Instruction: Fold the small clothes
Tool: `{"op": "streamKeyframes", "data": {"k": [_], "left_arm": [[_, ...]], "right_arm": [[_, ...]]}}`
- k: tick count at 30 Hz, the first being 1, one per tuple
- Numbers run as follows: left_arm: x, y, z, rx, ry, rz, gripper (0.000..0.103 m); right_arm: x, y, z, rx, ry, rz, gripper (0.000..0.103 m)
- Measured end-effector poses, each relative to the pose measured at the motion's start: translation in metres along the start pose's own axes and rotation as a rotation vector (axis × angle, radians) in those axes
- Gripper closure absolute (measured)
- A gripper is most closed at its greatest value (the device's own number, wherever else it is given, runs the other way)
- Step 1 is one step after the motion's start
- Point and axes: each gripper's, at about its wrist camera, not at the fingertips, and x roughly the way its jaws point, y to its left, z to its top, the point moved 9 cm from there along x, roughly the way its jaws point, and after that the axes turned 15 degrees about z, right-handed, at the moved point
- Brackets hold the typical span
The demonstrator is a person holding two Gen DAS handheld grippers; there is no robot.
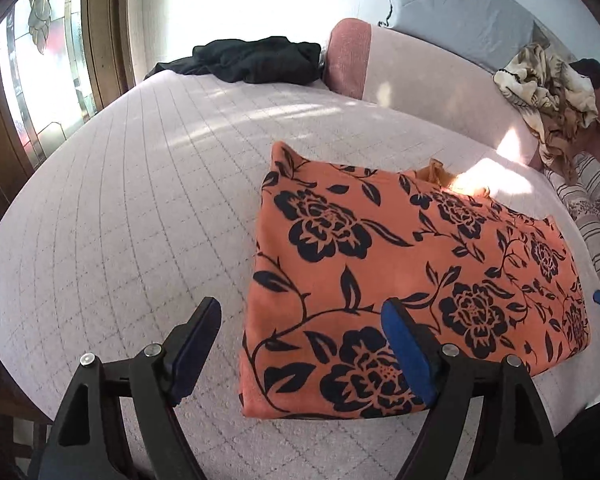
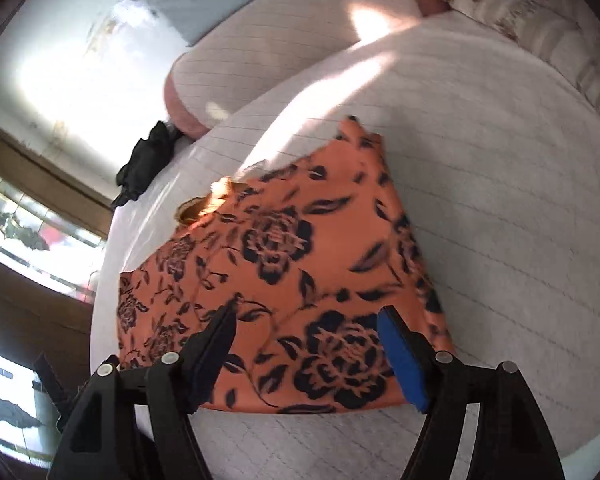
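Orange floral-print folded garment (image 1: 400, 280) with black roses lies flat on a pale quilted bed (image 1: 140, 220). Left gripper (image 1: 300, 320) hovers at its near left corner, jaws wide and empty. Right gripper (image 2: 306, 330) hangs above its near edge, jaws wide and empty. Black crumpled cloth (image 1: 252, 58) sits far back.

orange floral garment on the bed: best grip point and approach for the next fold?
Likely the near corners of the orange floral garment. It lies flat as a folded rectangle on the quilted bed cover, its near edge closest to both grippers. Come in low from the near side: left gripper and right gripper, jaws open, one pad slipping under the edge.
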Motion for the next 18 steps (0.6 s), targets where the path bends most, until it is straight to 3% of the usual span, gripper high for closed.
{"op": "streamKeyframes", "data": {"k": [2, 5, 7, 9, 10, 12, 15, 18], "left_arm": [[0.006, -0.001, 0.003, -0.005, 0.023, -0.023, 0.02], [0.013, 0.0, 0.012, -0.011, 0.055, -0.055, 0.02], [0.013, -0.006, 0.023, 0.002, 0.05, -0.105, 0.02], [0.02, -0.012, 0.041, 0.037, 0.037, -0.122, 0.02], [0.029, -0.015, 0.052, 0.056, 0.037, -0.117, 0.02], [0.058, -0.021, 0.071, 0.111, 0.055, -0.087, 0.02], [0.117, -0.002, 0.092, 0.116, 0.118, 0.087, 0.032], [0.136, 0.018, 0.102, 0.01, 0.178, 0.083, 0.034]], "right_arm": [[0.021, 0.017, 0.017, -0.032, 0.022, 0.046, 0.022], [0.058, 0.014, 0.04, 0.003, 0.075, 0.086, 0.021], [0.079, -0.001, 0.051, 0.05, 0.101, 0.125, 0.021], [0.09, -0.03, 0.059, 0.12, 0.092, 0.102, 0.021], [0.08, -0.044, 0.067, 0.162, 0.077, 0.13, 0.021], [0.073, -0.055, 0.077, 0.234, 0.022, 0.204, 0.021], [0.064, -0.064, 0.088, 0.195, -0.022, 0.139, 0.021], [0.059, -0.074, 0.088, 0.24, -0.019, 0.13, 0.021]]}}
